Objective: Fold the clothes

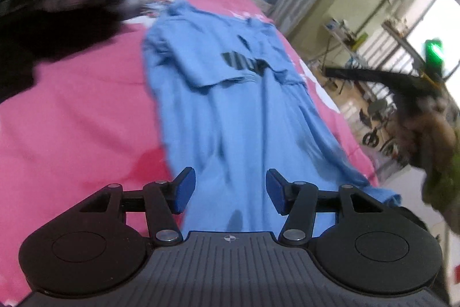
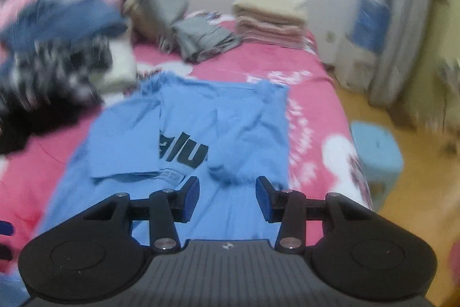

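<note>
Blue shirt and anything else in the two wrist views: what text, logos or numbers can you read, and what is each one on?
"lu": dark letters on the blue shirt, right wrist view; the rest is hidden by the folded sleeves.
Small label under those letters: too blurred to read.
Dark print on the shirt, left wrist view: unreadable stripes.
White printing on the pink bedcover: too blurred.
Small round mark on each gripper body: a symbol, no letters.

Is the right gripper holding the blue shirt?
No, the right gripper is open and empty, with the blue shirt lying flat on the bed beyond it.
</note>
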`<state>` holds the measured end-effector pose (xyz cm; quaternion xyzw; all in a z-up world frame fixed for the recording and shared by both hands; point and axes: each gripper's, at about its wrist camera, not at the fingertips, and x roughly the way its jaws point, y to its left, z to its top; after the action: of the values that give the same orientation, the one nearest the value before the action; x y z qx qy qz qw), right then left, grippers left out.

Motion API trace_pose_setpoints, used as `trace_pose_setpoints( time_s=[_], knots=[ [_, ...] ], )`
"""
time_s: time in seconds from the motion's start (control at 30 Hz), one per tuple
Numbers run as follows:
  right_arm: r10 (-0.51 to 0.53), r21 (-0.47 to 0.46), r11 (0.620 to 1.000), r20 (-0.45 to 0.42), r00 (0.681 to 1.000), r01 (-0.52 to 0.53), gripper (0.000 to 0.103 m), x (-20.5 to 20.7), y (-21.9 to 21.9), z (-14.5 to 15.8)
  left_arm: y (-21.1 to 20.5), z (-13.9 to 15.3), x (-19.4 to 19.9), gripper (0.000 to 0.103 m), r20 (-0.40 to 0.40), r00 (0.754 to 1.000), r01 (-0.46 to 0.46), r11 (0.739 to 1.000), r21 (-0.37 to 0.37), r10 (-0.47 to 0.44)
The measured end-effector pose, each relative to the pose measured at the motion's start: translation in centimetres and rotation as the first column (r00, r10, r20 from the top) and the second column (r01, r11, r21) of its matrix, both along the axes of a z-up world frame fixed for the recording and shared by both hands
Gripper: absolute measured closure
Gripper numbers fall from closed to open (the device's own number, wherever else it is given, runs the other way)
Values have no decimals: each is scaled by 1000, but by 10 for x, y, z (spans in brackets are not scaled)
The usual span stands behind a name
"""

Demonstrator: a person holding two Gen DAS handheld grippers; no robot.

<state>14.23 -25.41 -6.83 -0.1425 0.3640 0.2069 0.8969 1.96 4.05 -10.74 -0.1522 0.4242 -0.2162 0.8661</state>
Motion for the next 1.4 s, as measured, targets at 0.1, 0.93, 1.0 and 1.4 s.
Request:
trace_pose_setpoints(
  time_s=[0.1, 0.93, 1.0, 1.4],
  knots=[
    [59, -101, 993, 16, 998, -57, 57, 23, 26, -25, -16, -15, 11, 50, -8, 1000, 18, 1000, 0, -18],
    [-603, 333, 759, 35, 797, 560, 98, 142, -154, -30, -28, -45, 6, 51, 34, 997, 72, 992, 107, -76],
    [-582, 293, 775, -16, 813, 561, 98, 152, -152, -50, -33, -44, 4, 50, 48, 995, 81, 986, 143, -89],
    [-494, 181, 857, 20, 869, 483, 53, 126, -120, -28, -31, -47, 6, 49, 42, 997, 66, 992, 112, -72]
  ],
)
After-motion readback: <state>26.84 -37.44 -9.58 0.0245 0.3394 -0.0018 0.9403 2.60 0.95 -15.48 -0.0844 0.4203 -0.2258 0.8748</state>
